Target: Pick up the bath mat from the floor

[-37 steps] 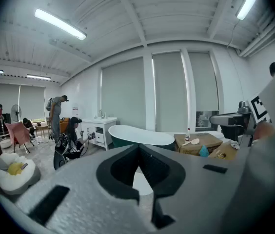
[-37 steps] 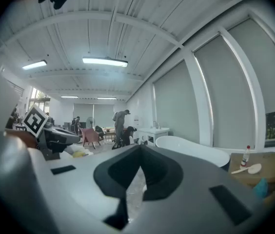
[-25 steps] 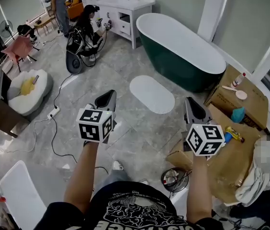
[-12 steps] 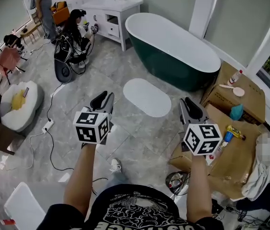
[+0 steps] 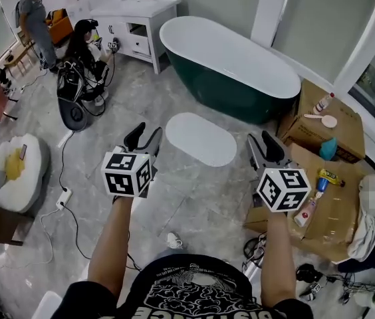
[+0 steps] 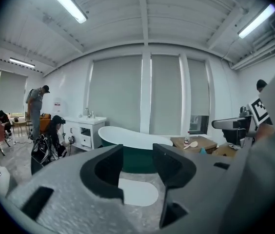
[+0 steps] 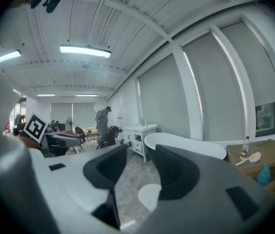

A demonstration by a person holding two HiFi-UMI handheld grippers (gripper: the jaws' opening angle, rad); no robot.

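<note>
**tilewatcher:** On the floor [image 5: 194, 193], just in front of the tub [image 5: 231, 64], that's where the mat [image 5: 201, 139] is. White oval, lying flat, nothing touching it.

**rigfan:** And the tongs? Got hold of anything?

**tilewatcher:** Nope, both empty. The left gripper [image 5: 143, 137] is up in the air with its jaws partway spread, and they've just been opening. In the left gripper view you look straight through the gap and see the mat down on the tiles with the tub behind it. Nothing is actually between the pads.

**rigfan:** Same on the other side?

**tilewatcher:** Pretty much. The right gripper [image 5: 262, 143] has its jaws spread about as much, also just been opening, and only floor and a bit of the mat's edge show through the gap. From the head view the mat sits between the two grippers and a bit beyond their tips. The left one is off its near left end, and the right one is off to its right, by the edge of the cardboard [image 5: 334, 208].

**rigfan:** Anyone else around?

**tilewatcher:** Two people [image 5: 81, 42] over by the vanity [image 5: 134, 15], well away from the mat.
</note>
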